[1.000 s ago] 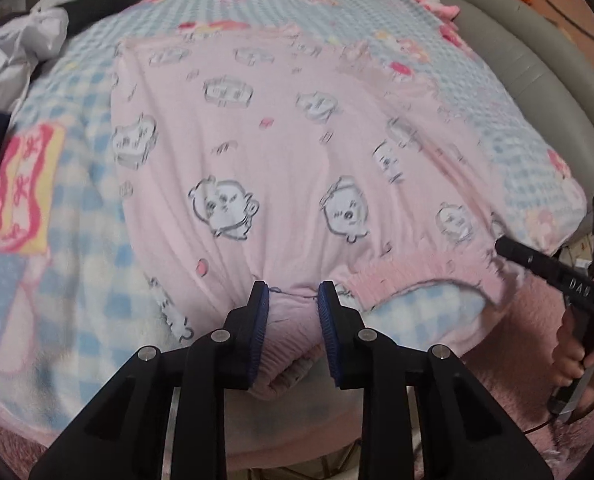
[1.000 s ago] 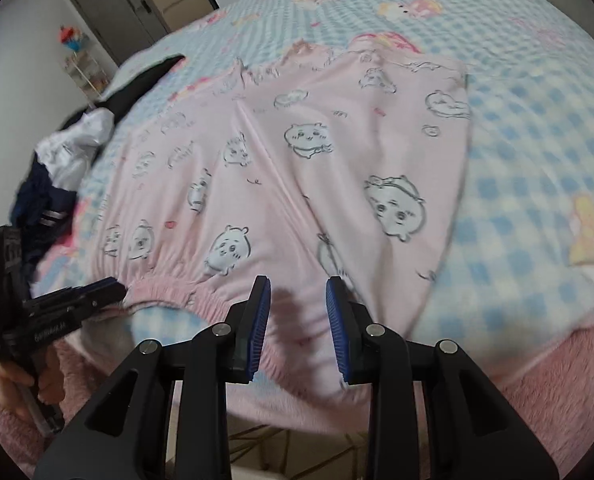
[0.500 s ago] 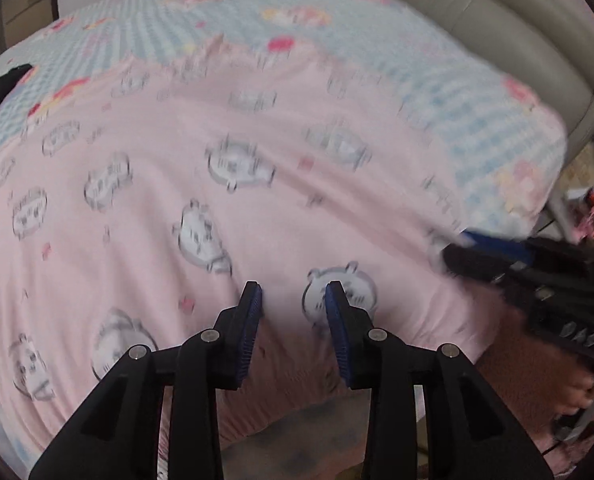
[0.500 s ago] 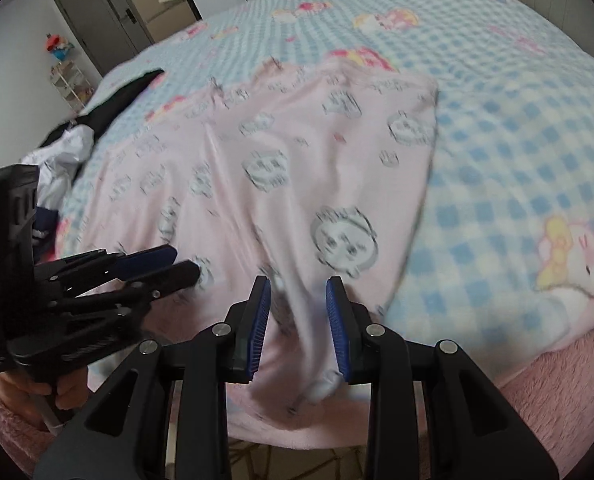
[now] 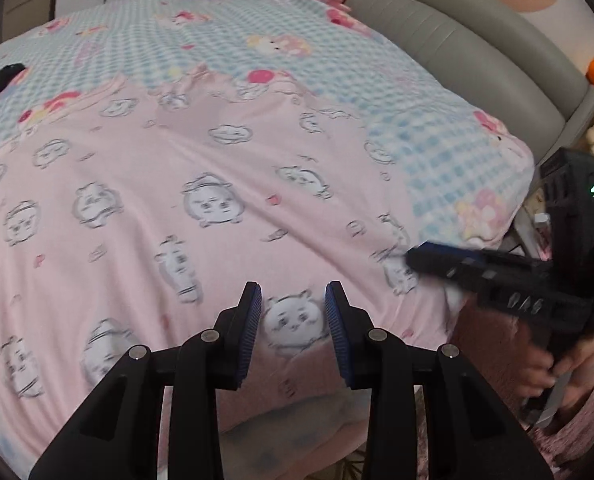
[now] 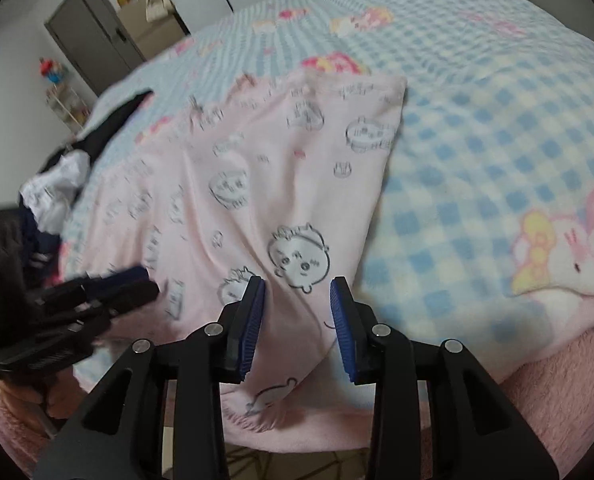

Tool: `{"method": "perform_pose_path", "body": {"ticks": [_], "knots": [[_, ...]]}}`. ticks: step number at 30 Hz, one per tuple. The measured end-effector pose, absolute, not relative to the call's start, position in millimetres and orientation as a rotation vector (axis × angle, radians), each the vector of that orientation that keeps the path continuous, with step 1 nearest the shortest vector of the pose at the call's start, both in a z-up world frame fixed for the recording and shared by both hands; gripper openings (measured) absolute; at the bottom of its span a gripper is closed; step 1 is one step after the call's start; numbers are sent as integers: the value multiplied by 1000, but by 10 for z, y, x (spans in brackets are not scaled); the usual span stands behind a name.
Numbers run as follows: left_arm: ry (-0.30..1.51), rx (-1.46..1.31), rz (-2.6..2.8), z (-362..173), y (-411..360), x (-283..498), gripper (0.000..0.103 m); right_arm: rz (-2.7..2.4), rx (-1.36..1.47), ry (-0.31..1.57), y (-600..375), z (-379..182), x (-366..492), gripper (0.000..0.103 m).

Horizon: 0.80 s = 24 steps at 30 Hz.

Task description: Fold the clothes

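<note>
Pink pyjama trousers with white cartoon faces (image 5: 201, 208) lie spread on the bed, waistband end toward me at the near edge. They also show in the right wrist view (image 6: 257, 184). My left gripper (image 5: 293, 320) is open, jaws apart just above the fabric near the near edge. My right gripper (image 6: 297, 312) is open over the trousers' right side near the same edge. Each gripper shows in the other's view: the right one (image 5: 429, 256) at the trousers' right edge, the left one (image 6: 137, 284) on their left part. Neither holds cloth.
The bed carries a blue-and-white checked blanket (image 6: 497, 140) with pink cartoon prints. A pile of dark and white clothes (image 6: 57, 188) lies at the left side. A grey padded bed frame (image 5: 477, 52) runs along the right. A grey door (image 6: 93, 52) stands beyond.
Both grippers have swung inward along the near edge and now sit close together over the trousers. The left gripper left the bunched waistband it was at. Both stay open.
</note>
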<state>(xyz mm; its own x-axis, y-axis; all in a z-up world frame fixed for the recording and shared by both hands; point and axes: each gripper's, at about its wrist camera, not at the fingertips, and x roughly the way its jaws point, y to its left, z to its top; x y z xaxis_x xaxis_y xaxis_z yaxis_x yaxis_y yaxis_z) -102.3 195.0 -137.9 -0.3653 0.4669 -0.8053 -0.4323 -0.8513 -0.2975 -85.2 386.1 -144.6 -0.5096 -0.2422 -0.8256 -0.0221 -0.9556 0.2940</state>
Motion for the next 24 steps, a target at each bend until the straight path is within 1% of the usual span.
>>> {"method": "perform_pose_path", "body": {"ticks": [4, 5, 9, 12, 13, 15, 17, 19, 21, 24], "knots": [[24, -1443, 2215, -1657, 1978, -1023, 36, -2579, 1523, -431, 3928, -1591, -789, 34], [14, -1453, 2211, -1690, 1938, -1010, 36, -2579, 1524, -444, 3976, -1607, -758, 34], [-60, -1448, 2194, -1612, 1832, -1026, 36, -2625, 1528, -474, 4158, -1585, -671, 34], [-82, -1359, 2204, -1464, 1899, -1035, 38, -2639, 1490, -525, 4247, -1500, -641, 34], [-92, -1322, 2203, -1413, 1932, -1037, 39, -2645, 1478, -531, 4254, -1475, -644, 35], [-91, -1295, 2187, -1382, 2031, -1070, 40, -2637, 1487, -478, 4167, -1490, -694, 35], [-16, -1355, 2183, -1498, 2197, -1132, 40, -2618, 1514, -432, 4086, -1535, -744, 35], [36, -1407, 2178, -1633, 2146, -1131, 43, -2625, 1572, -394, 4084, -1613, -739, 35], [-4, -1425, 2164, -1687, 2030, -1111, 45, -2639, 1589, -402, 4153, -1627, -702, 33], [-85, -1429, 2141, -1676, 1911, -1125, 45, -2667, 1572, -433, 4260, -1569, -666, 33]]}}
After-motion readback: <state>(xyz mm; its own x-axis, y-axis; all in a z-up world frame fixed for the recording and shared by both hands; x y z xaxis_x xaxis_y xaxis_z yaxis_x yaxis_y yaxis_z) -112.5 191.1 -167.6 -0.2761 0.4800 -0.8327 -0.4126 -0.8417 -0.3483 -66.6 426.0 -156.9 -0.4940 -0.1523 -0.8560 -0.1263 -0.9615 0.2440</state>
